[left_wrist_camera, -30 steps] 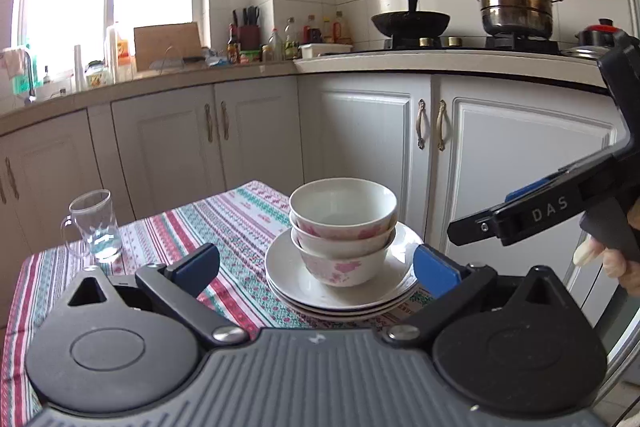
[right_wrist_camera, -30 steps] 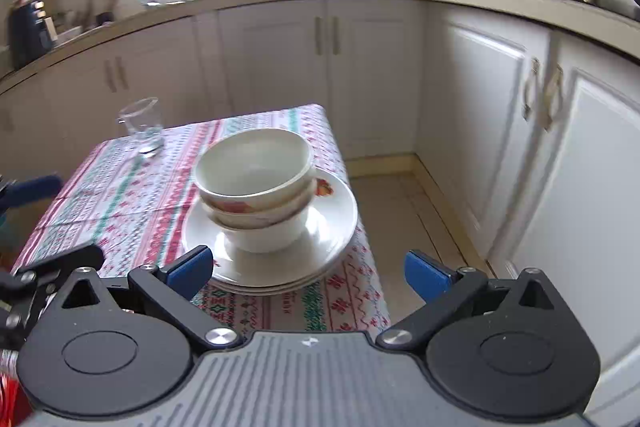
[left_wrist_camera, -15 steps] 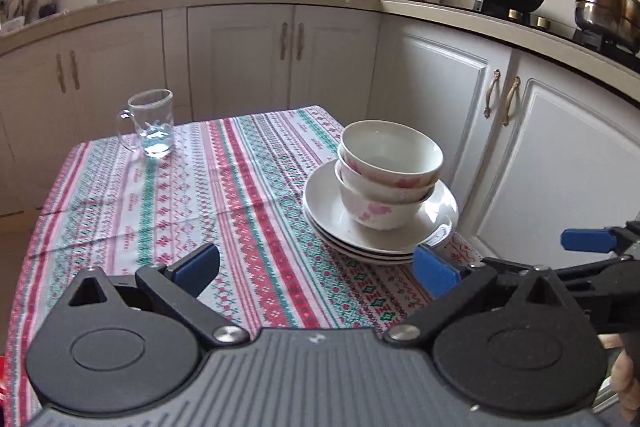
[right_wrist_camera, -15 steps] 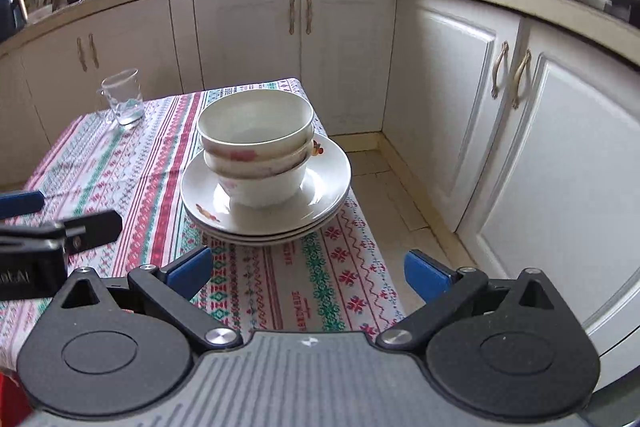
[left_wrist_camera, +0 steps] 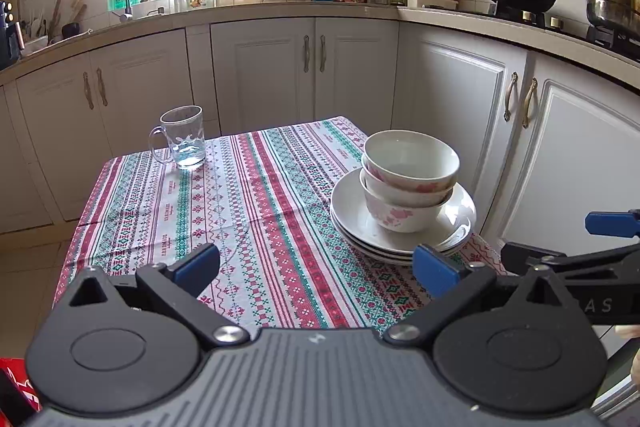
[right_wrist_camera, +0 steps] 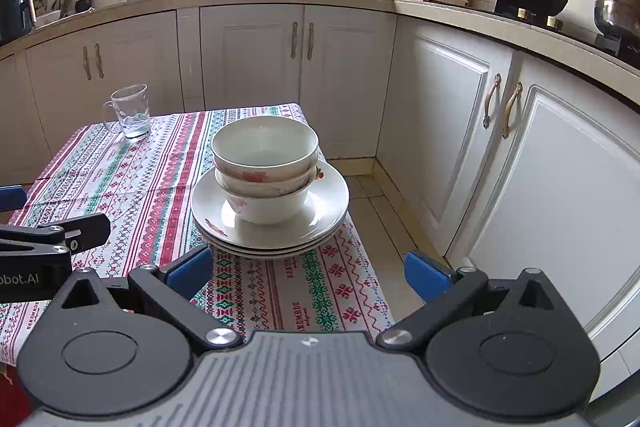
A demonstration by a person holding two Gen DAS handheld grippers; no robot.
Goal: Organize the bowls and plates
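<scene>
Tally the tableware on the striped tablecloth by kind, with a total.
Bowls: 3, nested, standing on the plates
Plates: 3, judging by the stacked rims
Glass mug: 1, standing apart near the far corner
Total: 7

Both the left gripper and the right gripper are open and empty.

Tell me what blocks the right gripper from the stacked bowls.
Nothing visible: only bare striped tablecloth lies between the open right gripper and the white floral bowls nested on the white plates.
</scene>
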